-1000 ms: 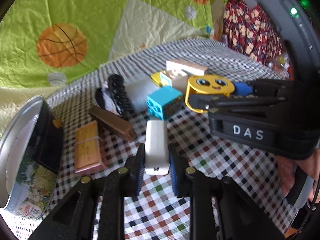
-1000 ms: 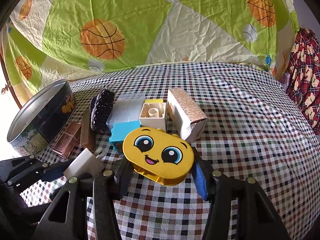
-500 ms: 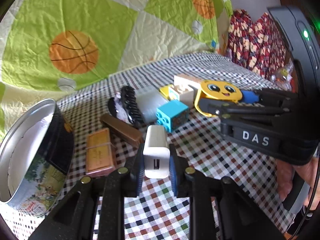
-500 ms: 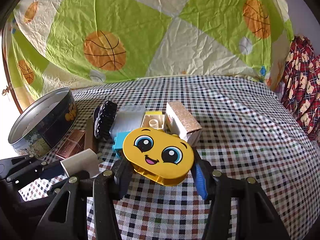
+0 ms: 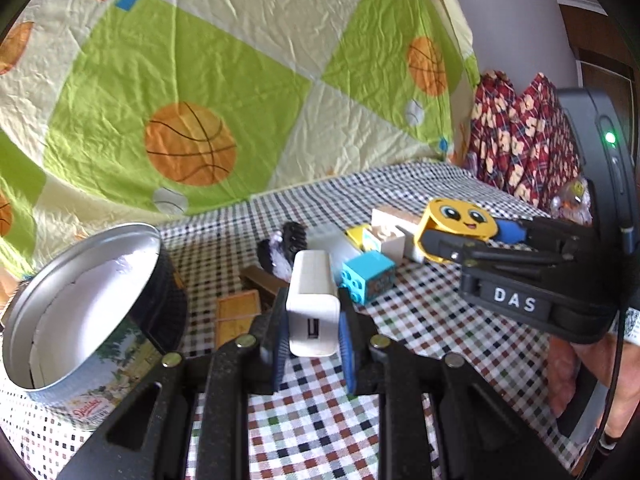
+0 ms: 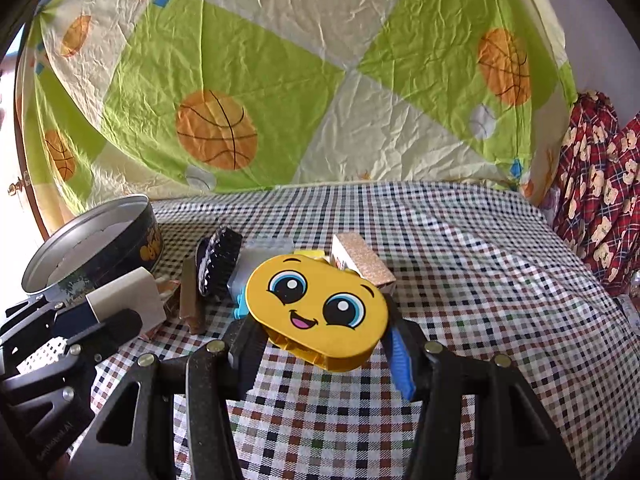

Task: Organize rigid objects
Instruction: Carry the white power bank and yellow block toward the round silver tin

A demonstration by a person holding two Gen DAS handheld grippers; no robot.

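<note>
The left gripper [image 5: 311,330] pinches a white USB charger [image 5: 312,312], held above the checked surface [image 5: 420,344]; the open round tin [image 5: 88,308] lies just to its left, nearer this hand. The right gripper [image 6: 320,344] clamps a yellow smiley-face block [image 6: 316,308], farther right of the tin.
</note>
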